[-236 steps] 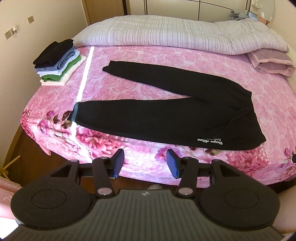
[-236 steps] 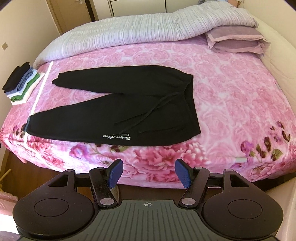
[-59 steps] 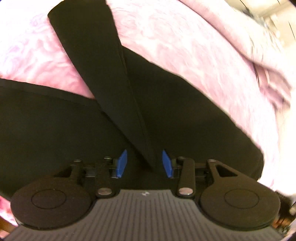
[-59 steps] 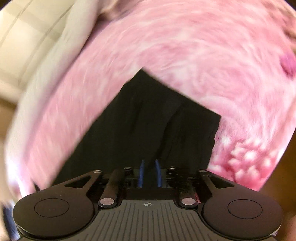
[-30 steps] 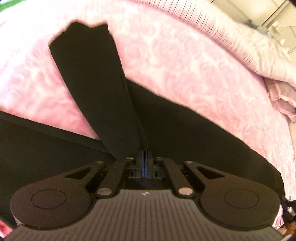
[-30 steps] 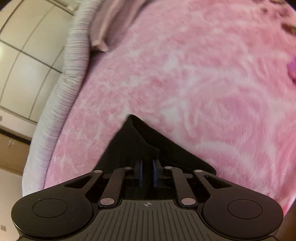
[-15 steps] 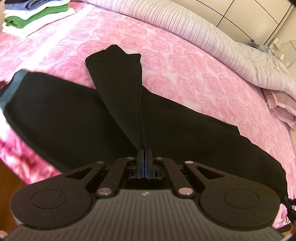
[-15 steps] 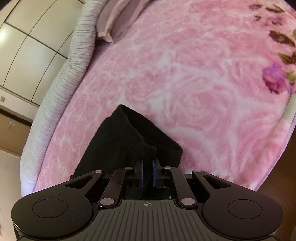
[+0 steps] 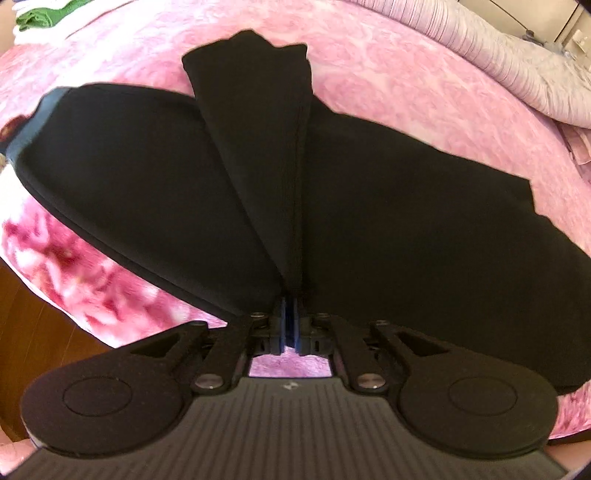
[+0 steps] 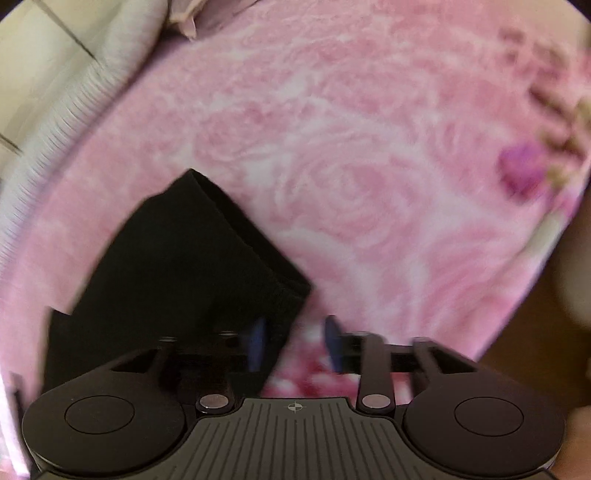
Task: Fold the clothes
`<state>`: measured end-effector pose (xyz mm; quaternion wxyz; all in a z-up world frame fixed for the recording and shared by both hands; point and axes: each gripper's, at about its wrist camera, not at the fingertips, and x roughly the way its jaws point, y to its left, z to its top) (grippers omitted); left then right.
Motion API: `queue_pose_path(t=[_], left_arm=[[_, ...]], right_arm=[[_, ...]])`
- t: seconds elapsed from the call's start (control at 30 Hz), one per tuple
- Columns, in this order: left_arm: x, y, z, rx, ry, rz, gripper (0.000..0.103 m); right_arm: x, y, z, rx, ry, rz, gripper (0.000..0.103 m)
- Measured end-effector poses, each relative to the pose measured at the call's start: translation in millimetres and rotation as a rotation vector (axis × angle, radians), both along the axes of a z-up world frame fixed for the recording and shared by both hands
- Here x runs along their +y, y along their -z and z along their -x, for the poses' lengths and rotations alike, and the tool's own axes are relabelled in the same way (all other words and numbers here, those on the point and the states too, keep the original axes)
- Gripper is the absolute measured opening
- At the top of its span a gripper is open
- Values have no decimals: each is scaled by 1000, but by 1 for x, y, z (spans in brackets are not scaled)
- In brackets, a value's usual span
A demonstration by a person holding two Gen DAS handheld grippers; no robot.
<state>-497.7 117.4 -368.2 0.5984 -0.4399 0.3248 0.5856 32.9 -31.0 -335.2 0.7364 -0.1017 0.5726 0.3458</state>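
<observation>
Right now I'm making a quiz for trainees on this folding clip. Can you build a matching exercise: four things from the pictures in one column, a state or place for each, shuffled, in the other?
Things:
1. left gripper
2. right gripper
3. black trousers
4. green garment

States or places:
A. spread on the pink floral blanket, one leg pulled across the other
B. jaws opening, waistband corner beside one blue pad
C. in the stack at the far left corner of the bed
D. shut on a fold of black cloth

Pairs: 1-D, 2-B, 3-A, 4-C
</observation>
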Motion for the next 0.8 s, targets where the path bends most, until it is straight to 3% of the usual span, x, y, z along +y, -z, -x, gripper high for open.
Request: queue_pose_path(t=[0.1,0.2,0.47,0.63,0.8], left_arm=[[-4,-23,15,9,-11,-32,4],[0,-35,41,17,-48,-65,4],[46,-22,131,93,-126,-140,4],[93,13,206,128,-152,-129,5],[132,0,261,127,-138,-133,3]], right_arm=[[16,-29,24,-79,-95,-37,40],[41,-38,59,-34,-230,-116,40],[133,-3,202,47,-585,-170,40],[177,11,272,59,-644,-176,40],[226,20,335,54,-660,-158,40]])
